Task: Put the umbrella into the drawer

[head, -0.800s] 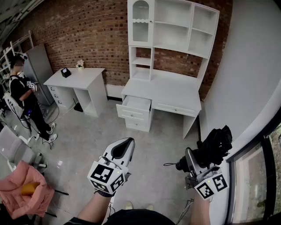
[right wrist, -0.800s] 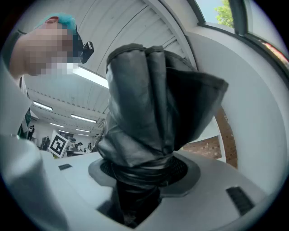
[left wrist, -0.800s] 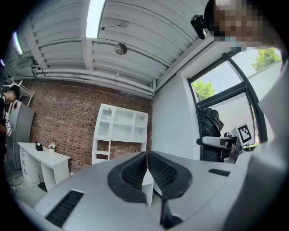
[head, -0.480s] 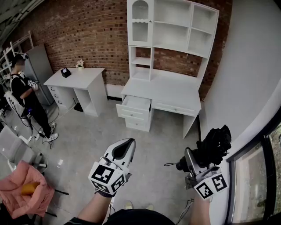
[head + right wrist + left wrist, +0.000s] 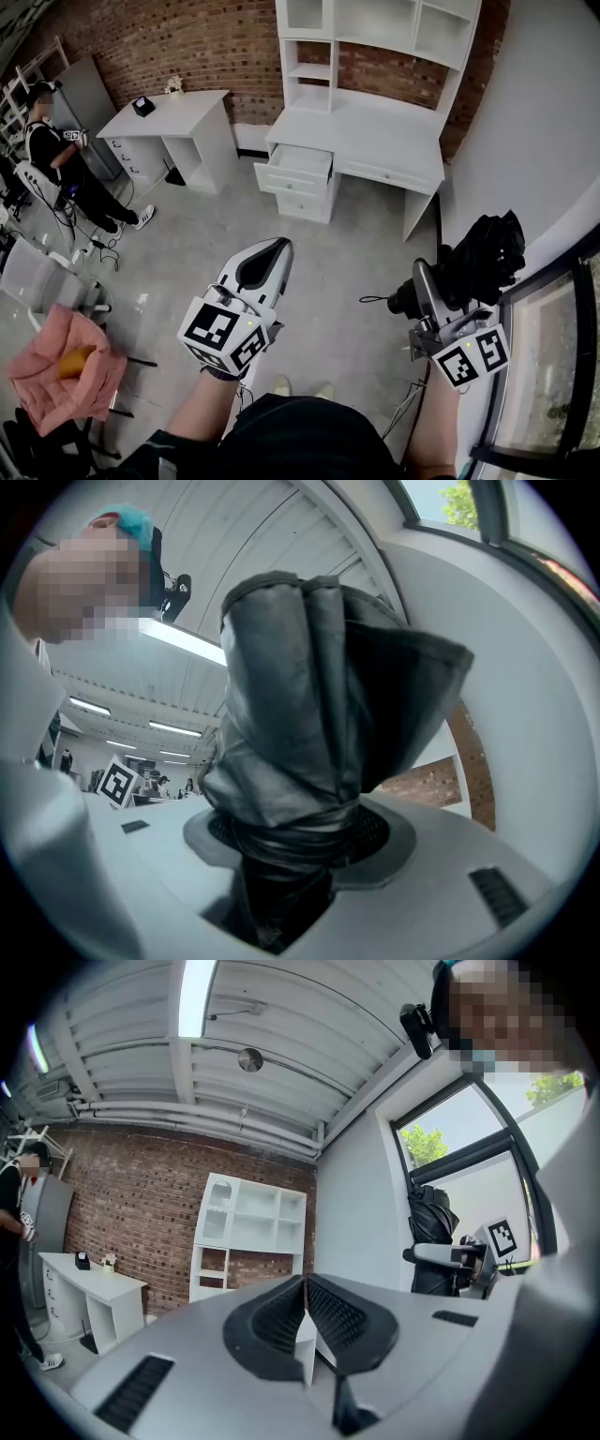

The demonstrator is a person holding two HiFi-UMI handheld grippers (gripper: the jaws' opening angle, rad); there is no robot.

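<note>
Head view: the black folded fabric umbrella point(image 5: 483, 258) is clamped in the right gripper point(image 5: 433, 292), its long axis running toward 1 o'clock. The open white wooden drawer point(image 5: 291, 178) of the white desk point(image 5: 375, 141) lies at 11 o'clock from it, well apart; the left gripper point(image 5: 265, 264) is nearer.

Left gripper view: the ribbed pads point(image 5: 277, 1316) meet, with nothing between them.

Right gripper view: the jaws stand wide round the umbrella's crumpled, matt bundle and press on its strapped neck.

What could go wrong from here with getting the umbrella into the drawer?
The umbrella is bulky and its loose folds bulge past the jaws of the right gripper, so they may snag on the drawer rim. The drawer looks only partly open, so it might not fit.
</note>
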